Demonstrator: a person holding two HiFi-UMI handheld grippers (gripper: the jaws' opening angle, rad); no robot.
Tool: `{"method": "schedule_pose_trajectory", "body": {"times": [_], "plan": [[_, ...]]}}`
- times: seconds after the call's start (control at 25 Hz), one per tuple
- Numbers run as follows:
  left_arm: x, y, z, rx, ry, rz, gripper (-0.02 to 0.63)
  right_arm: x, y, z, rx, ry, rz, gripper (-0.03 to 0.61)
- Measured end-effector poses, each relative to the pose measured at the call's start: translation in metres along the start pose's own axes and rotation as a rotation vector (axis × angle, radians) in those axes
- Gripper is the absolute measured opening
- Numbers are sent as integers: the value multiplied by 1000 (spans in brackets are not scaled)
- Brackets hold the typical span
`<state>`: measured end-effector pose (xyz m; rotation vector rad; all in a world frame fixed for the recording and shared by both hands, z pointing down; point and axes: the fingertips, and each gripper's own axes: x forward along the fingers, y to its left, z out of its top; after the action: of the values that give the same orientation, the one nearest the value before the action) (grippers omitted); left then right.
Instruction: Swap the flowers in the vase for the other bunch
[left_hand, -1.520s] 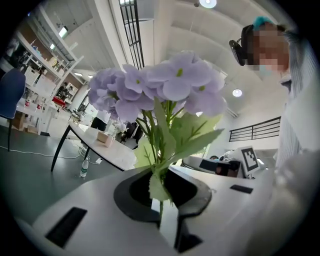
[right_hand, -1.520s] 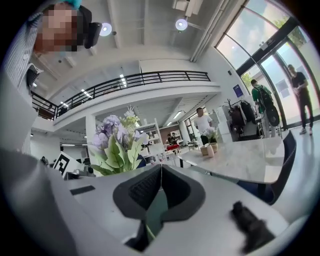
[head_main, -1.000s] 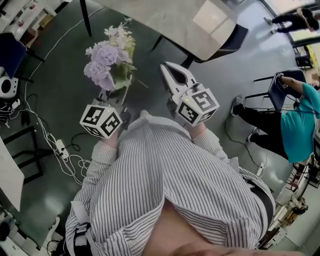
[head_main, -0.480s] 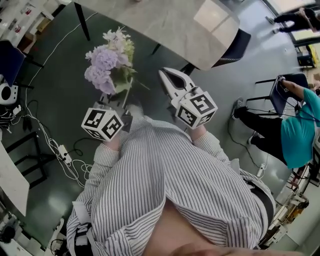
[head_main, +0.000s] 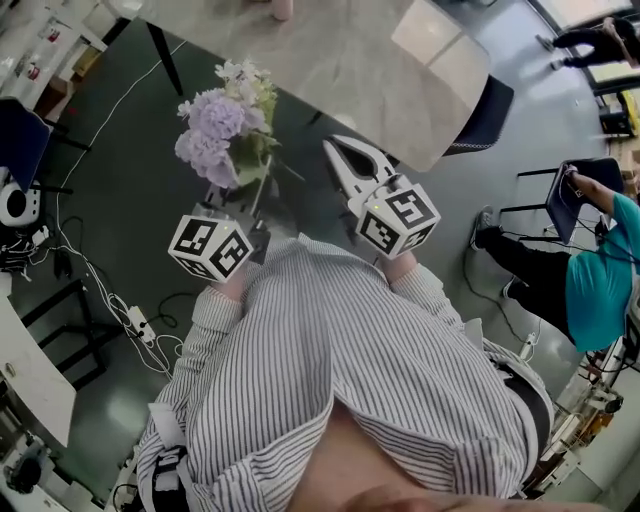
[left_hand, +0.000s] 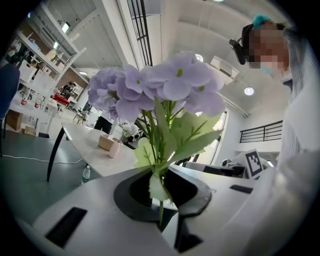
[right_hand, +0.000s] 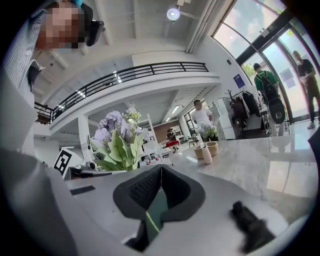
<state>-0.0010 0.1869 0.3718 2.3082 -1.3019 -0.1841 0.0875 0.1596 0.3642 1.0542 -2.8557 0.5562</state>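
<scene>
Ahead of your left hand-held gripper (left_hand: 161, 199), clamped on the purple bunch (head_main: 212, 135), lies the worktop (head_main: 340, 60); keep the stems upright, your right hand-held gripper (right_hand: 161, 172) closed and empty.

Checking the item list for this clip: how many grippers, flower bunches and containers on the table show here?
Grippers: 2, left gripper and right gripper
Flower bunches: 2, purple bunch held, white bunch on the table
Containers on that table: 2, pink vase and tan pot
Total: 6
</scene>
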Motion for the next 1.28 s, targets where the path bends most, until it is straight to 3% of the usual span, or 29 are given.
{"method": "schedule_pose_trajectory", "body": {"times": [0.32,0.52,0.76,1.08,1.28], "plan": [[49,80,66,25,24,-16,49,97,-26,44,29,-27,-34,17],[66,102,72,47,33,-58,49,124,-39,45,21,-61,-66,17],[118,138,110,48,57,-98,49,176,-77,80,22,-60,-111,17],[149,177,126,53,80,-137,49,220,-101,96,6,-79,-157,17],[157,184,125,50,97,-137,49,229,-104,94,20,-29,-175,17]]}}
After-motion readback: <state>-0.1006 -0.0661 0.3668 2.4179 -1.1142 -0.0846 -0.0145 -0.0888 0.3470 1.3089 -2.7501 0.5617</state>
